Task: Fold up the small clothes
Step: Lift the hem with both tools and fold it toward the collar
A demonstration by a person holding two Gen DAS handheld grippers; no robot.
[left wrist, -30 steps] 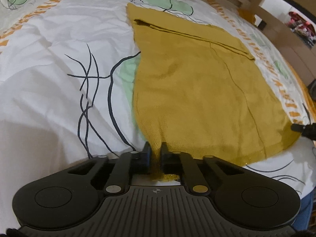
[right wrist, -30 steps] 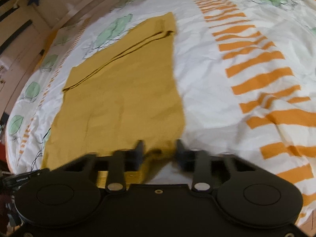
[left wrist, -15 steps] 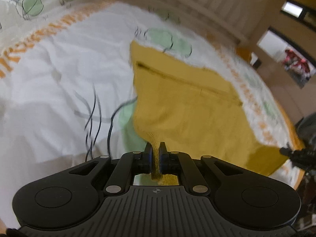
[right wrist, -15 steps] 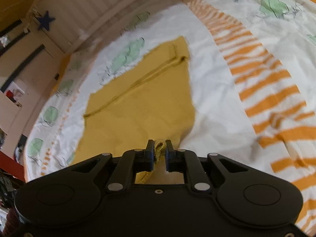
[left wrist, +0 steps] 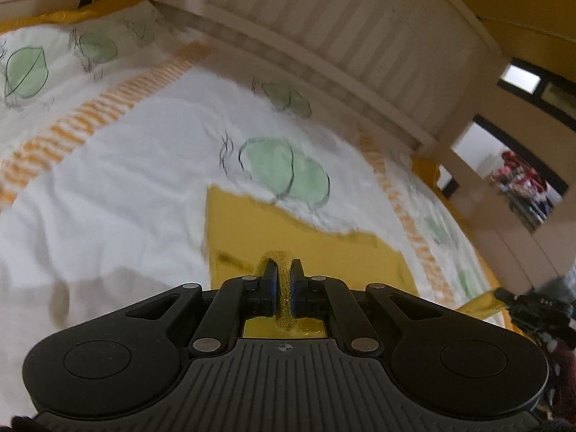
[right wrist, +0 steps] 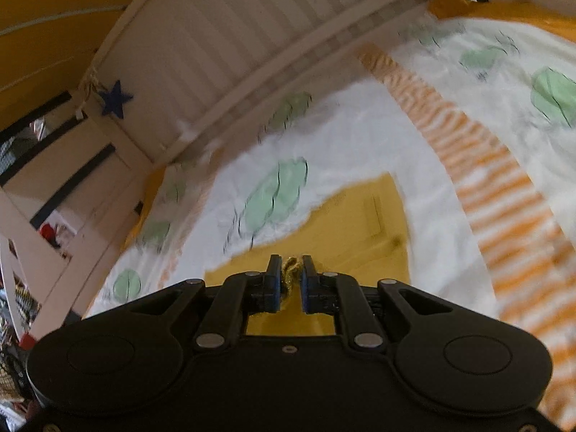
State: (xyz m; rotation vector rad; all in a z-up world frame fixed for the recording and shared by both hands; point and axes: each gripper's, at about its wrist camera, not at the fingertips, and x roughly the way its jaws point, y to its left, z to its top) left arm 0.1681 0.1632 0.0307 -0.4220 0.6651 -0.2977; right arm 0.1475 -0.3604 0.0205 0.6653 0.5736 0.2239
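Within the last second both grippers have gone from resting at the near hem of the flat mustard-yellow knitted garment (left wrist: 306, 252) to lifting that hem and carrying it toward the far end of the white bedcover printed with green leaves and orange stripes (left wrist: 108, 187); both views now tilt upward and take in the pale slatted wooden bed end (left wrist: 342, 36), which was out of frame before. The left gripper (left wrist: 283, 280) has its jaws pressed together on a bunched fold of the yellow knit, and the right gripper (right wrist: 290, 280) likewise pinches a twisted bit of the same fabric, with a slightly wider gap between its jaws. Only the far part of the garment lies on the bedcover ahead of the fingers, so this looks like the first fold in progress, near hem going over to the far edge. Much is hard to read: both pictures are blurred by motion, the lifted stretch of cloth hangs below the gripper bodies and is hidden, and whether the two held corners are level cannot be told. At the right edge of the left view, the dark tip of the other gripper holding a yellow corner is only partly visible.
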